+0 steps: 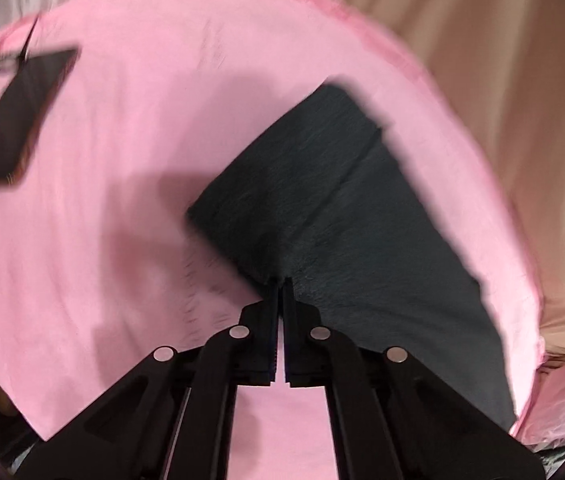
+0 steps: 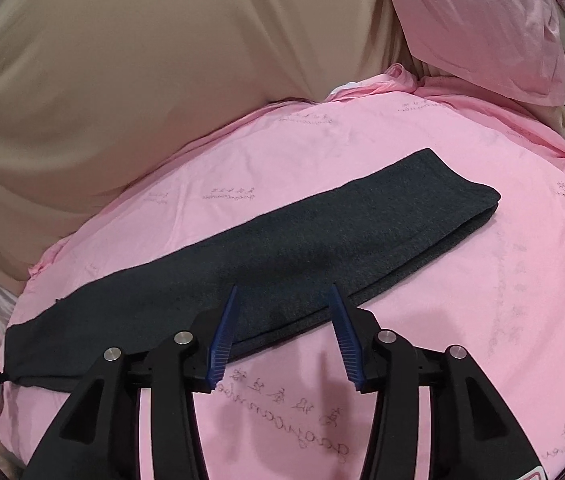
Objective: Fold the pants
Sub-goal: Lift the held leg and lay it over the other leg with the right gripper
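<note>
pants [image 1: 334, 208] fill the middle of the left wrist view, dark grey and lying on the pink sheet [image 1: 122, 160] of a bed. the left gripper [image 1: 281, 284] has its fingers closed tight on the near edge of the pants, pinching the cloth. i think it holds that end so it can lift it and bring it over for a fold. from here the pants run up and to the right, away from the fingers. a black phone [image 1: 22, 116] lies well apart on the far left of the sheet. this view is blurry.

in the right wrist view the pants [image 2: 282, 248] look like one long flat strip, so the legs seem to lie one on top of the other. the long way of the strip goes from low on the left to higher on the right. the right end looks thick, with layers. the right gripper [image 2: 284, 292] has its fingers wide open, holding nothing. its tips sit over the near long edge, around the middle of the strip. i think it waits there to grab or press the cloth. a tan cloth [image 2: 122, 80] lies behind the sheet.
</note>
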